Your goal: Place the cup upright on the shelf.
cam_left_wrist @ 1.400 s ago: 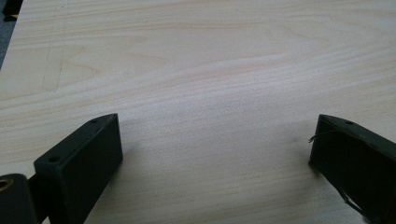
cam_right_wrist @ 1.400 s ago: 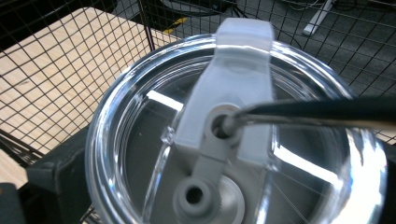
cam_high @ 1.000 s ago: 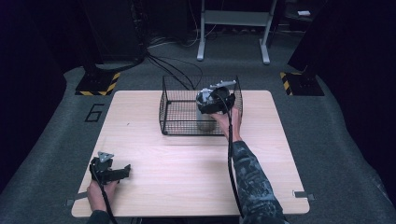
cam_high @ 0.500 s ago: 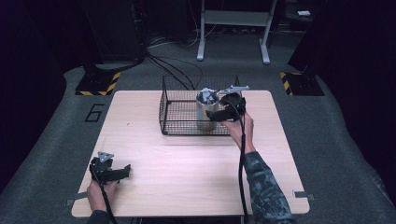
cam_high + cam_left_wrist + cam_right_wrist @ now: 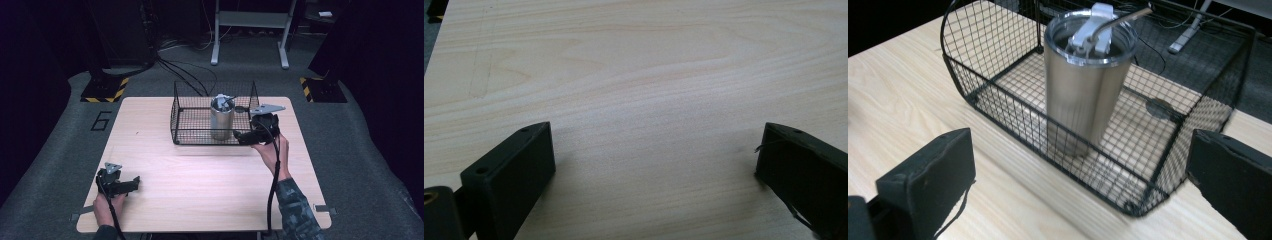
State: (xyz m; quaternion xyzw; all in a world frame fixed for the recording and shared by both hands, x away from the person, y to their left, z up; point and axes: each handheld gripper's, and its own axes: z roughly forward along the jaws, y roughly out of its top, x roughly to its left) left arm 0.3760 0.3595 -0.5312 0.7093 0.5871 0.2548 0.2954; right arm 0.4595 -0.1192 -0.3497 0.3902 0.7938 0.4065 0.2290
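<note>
A steel tumbler (image 5: 221, 120) with a clear lid and a metal straw stands upright inside a black wire basket (image 5: 190, 138) at the back middle of the table. My right gripper (image 5: 241, 136) is open just outside the basket's near right wall, level with the tumbler's base. In the right gripper view the tumbler (image 5: 1083, 95) rises behind the mesh of the basket (image 5: 998, 112), and the gripper (image 5: 1080, 185) holds nothing between its spread jaws. My left gripper (image 5: 134, 182) rests open at the table's near left corner, its jaws (image 5: 654, 155) wide over bare wood.
The light wooden table (image 5: 200, 190) has free room across its front and middle. A metal stand (image 5: 250, 30) and cables (image 5: 185, 75) are on the dark floor behind. Yellow-black striped blocks (image 5: 105, 90) sit on the floor at both back corners.
My right gripper has let go of the tumbler, left it standing in the basket, and drawn back over the near wall toward the person. The left gripper has stayed put.
</note>
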